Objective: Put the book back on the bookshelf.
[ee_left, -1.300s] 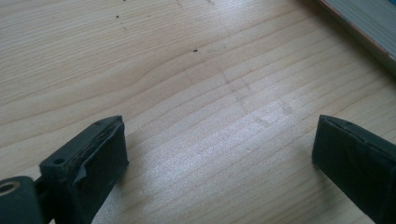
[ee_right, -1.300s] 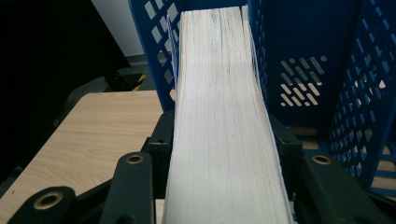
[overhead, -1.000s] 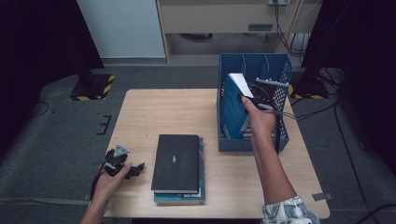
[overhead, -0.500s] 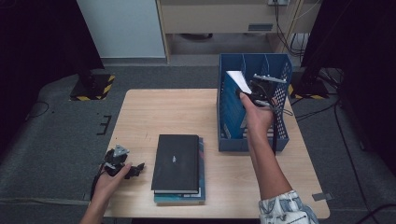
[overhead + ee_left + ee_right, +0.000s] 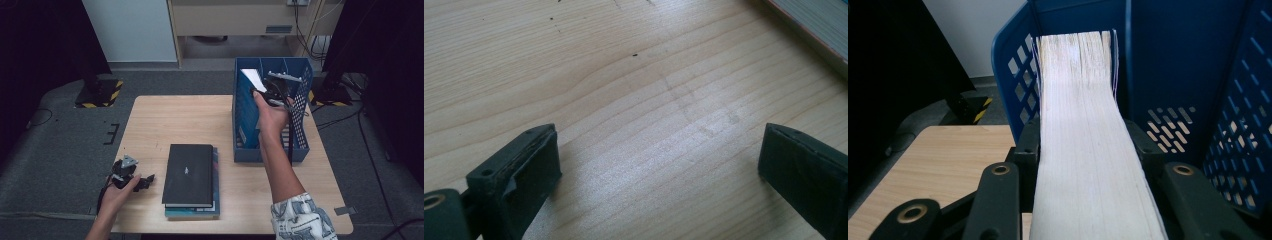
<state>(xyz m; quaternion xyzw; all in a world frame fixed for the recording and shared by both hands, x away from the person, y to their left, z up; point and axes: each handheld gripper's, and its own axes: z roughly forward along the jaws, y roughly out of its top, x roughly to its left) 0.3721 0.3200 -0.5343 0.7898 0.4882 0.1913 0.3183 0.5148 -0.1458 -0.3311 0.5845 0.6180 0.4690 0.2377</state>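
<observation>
While the left gripper (image 5: 131, 179) rests idle near the table's (image 5: 165, 120) front left corner, jaws wide apart with nothing but bare wood between them in the left gripper view, it needs no move yet. Just right of it sits a stack of two books (image 5: 191, 181), black one on top of a teal one, touching, flat on the table; likely next in line. Further right stands the blue file box (image 5: 296, 150), upright on the table's right half, dividers visible at its far end.

The right gripper (image 5: 265, 92) is over the box's left compartment, clamped on a book (image 5: 251, 78); in the right gripper view the jaws press both covers, white page edges (image 5: 1083, 150) facing the camera. The book is tilted, its top corner above the rim, lower part already inside against the left wall.

To do this step well, judged from here:
- keep the squeeze firm until the bottom edge seats on the box floor; letting go early could let it flop sideways.
- straighten the book to upright, parallel to the left wall, so it doesn't catch the divider.
- lower slowly, wrist clear of the mesh wall on the right.
- open jaws only enough to free the covers, then lift straight up.
- cable hanging from the gripper could snag the rim; watch it.
</observation>
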